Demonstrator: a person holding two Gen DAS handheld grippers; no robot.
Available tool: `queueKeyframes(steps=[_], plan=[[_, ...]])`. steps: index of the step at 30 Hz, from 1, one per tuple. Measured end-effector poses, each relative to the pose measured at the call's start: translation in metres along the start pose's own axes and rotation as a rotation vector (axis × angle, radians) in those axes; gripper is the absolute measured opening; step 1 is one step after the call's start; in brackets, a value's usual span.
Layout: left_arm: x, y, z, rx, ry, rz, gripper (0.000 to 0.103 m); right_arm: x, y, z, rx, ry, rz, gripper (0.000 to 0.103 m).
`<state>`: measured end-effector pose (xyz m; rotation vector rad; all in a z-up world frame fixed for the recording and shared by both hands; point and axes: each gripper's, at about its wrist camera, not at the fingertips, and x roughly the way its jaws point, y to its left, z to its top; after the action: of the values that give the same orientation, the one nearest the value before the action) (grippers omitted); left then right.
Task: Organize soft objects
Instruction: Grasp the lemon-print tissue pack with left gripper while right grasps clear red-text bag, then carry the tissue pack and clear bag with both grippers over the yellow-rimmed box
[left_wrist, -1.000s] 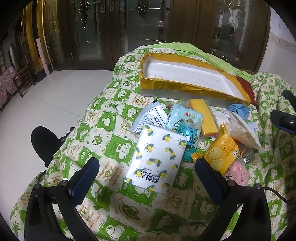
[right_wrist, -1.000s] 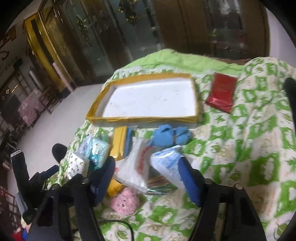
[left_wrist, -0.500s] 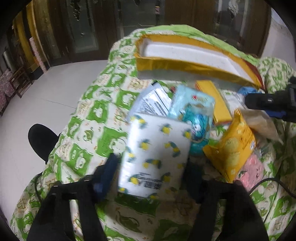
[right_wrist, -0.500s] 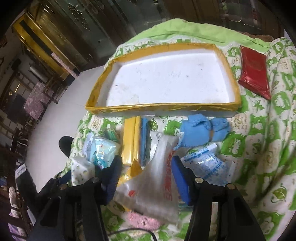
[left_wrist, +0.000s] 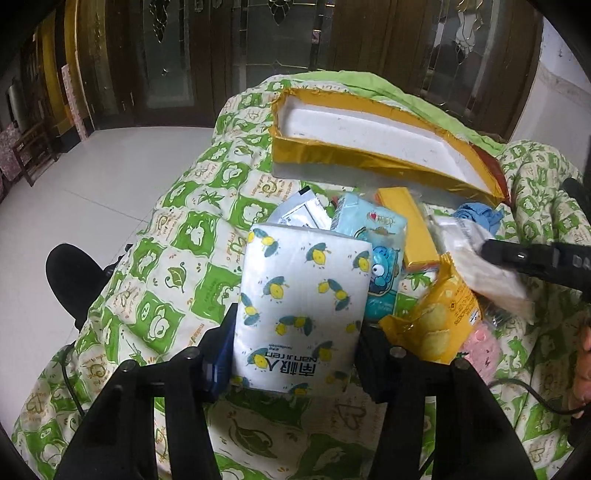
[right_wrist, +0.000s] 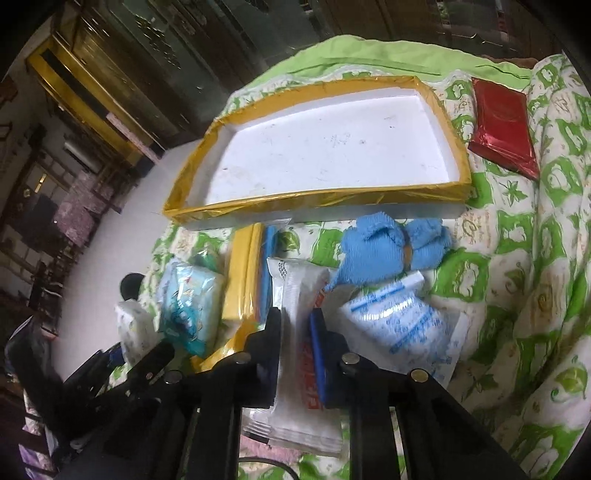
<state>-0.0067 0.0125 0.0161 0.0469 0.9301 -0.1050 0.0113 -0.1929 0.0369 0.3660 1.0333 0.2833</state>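
Observation:
My left gripper (left_wrist: 295, 332) is shut on a white tissue pack with lemon prints (left_wrist: 303, 306) and holds it over the green patterned quilt (left_wrist: 166, 258). My right gripper (right_wrist: 295, 332) is shut on a clear white plastic packet with red print (right_wrist: 299, 325); it also shows in the left wrist view (left_wrist: 476, 266). A gold-rimmed white tray (right_wrist: 325, 147) lies empty at the far side, also in the left wrist view (left_wrist: 369, 136). A blue cloth bundle (right_wrist: 391, 247) lies just in front of the tray.
On the quilt lie a light-blue cartoon pack (left_wrist: 380, 251), a yellow flat box (left_wrist: 410, 229), a yellow snack bag (left_wrist: 439, 314), a pink item (left_wrist: 480, 339), a blue-printed white bag (right_wrist: 402, 321) and a red packet (right_wrist: 502, 125). White floor (left_wrist: 92, 192) lies left.
Both grippers closed: the left on the lemon tissue pack, the right on the clear plastic packet. Both packs now sit lifted between the fingers, and both grippers moved closer to the tray.

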Motion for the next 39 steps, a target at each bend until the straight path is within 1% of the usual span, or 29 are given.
queueKeyframes(steps=[3, 7, 12, 15, 17, 22, 27, 32, 39], plan=[[0.001, 0.0, -0.001, 0.003, 0.009, 0.003, 0.054, -0.011, 0.003, -0.01, -0.028, -0.029, 0.001, 0.013], [-0.004, -0.001, -0.003, 0.004, 0.0, -0.009, 0.054, -0.02, 0.009, -0.021, -0.073, -0.05, -0.023, 0.012], [-0.006, -0.001, -0.005, -0.001, 0.011, -0.025, 0.054, -0.025, 0.013, -0.035, -0.119, -0.046, -0.076, 0.012], [-0.003, -0.003, -0.006, 0.004, 0.025, -0.028, 0.054, -0.019, 0.015, -0.042, -0.148, -0.016, -0.105, 0.014], [-0.002, -0.004, -0.007, 0.007, 0.034, -0.027, 0.054, -0.014, 0.015, -0.044, -0.155, -0.004, -0.106, 0.014], [-0.002, -0.005, -0.007, 0.007, 0.031, -0.028, 0.054, -0.014, 0.013, -0.043, -0.157, -0.01, -0.097, 0.012], [-0.005, -0.003, -0.007, -0.003, 0.021, -0.037, 0.054, -0.03, 0.019, -0.041, -0.163, -0.072, -0.049, 0.011], [-0.005, -0.003, -0.007, -0.001, 0.025, -0.038, 0.054, -0.046, 0.028, -0.04, -0.191, -0.137, -0.031, 0.011], [-0.006, -0.006, -0.007, 0.009, 0.017, -0.026, 0.054, -0.054, 0.028, -0.037, -0.189, -0.16, -0.025, 0.011]])
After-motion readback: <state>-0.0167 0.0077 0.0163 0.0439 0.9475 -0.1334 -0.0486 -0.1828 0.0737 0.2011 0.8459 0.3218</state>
